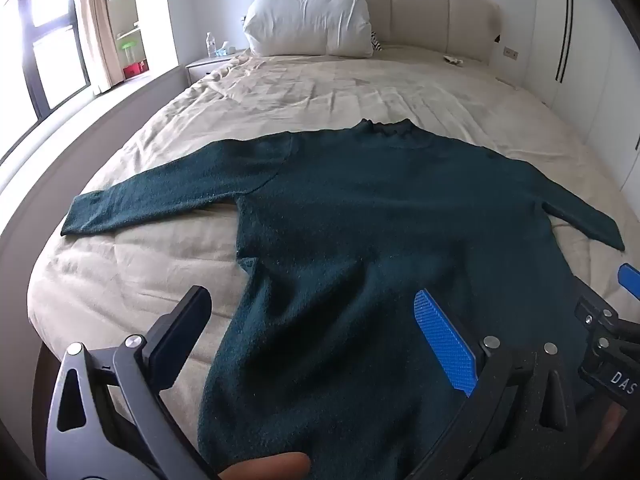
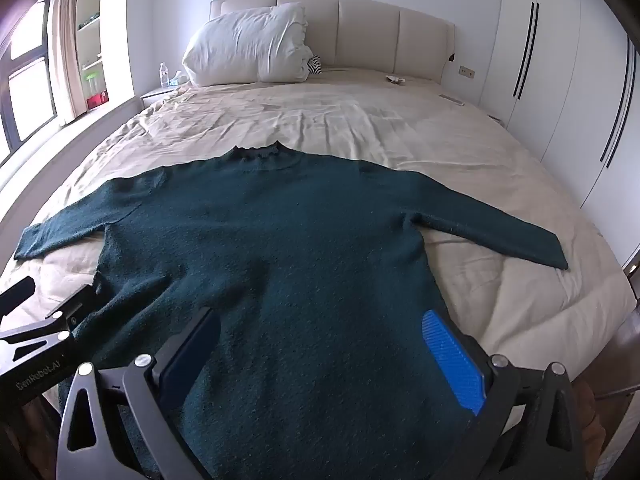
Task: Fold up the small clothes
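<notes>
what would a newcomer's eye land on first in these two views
A dark green sweater lies spread flat on the near half of the beige bed, sleeves out to both sides, collar toward the headboard. The open left gripper and right gripper hover over its hem. A white pillow leans against the headboard.

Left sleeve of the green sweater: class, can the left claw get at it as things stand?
Probably yes. The left sleeve lies flat and uncovered on the bed, and the left claw is open with nothing between them.

beige bed (image 2: 400,128): green sweater (image 2: 280,248) flat, white pillow (image 2: 248,48).
</notes>
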The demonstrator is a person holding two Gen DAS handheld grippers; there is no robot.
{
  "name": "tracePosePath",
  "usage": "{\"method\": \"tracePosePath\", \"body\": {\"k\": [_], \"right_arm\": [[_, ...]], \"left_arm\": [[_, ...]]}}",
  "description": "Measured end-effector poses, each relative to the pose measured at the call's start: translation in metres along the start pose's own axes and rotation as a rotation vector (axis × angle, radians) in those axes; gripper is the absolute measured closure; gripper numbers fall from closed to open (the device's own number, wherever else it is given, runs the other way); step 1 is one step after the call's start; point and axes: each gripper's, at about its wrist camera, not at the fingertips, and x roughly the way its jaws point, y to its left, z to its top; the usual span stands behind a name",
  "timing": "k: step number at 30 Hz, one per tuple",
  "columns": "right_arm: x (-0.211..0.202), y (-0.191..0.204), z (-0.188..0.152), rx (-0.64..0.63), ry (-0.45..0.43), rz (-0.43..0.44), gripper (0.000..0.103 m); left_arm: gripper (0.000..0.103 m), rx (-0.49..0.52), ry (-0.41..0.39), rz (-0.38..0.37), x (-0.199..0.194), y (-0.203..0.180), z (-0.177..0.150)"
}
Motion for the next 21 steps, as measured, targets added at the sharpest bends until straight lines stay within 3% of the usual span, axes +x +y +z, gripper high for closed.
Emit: {"method": "tracePosePath", "body": {"k": [8,9,21], "right_arm": [[0.0018,0.0022,-0.0005,-0.002,0.004,-0.002,0.000],[0.0005,0.0004,-0.0004,0.006,0.003,0.008,0.000],[0.0010,0.0014,-0.0018,0.009,0.007,0.011,0.000]], "left_arm": [[0.000,-0.004,0.017,0.029,0.0027,-0.0019,0.0033],[0.000,-0.007,0.003,-0.002,0.0019,0.0017,0.0010],[0.000,-0.009,0.006,-0.003,0.0038,0.0015,-0.0024]]}}
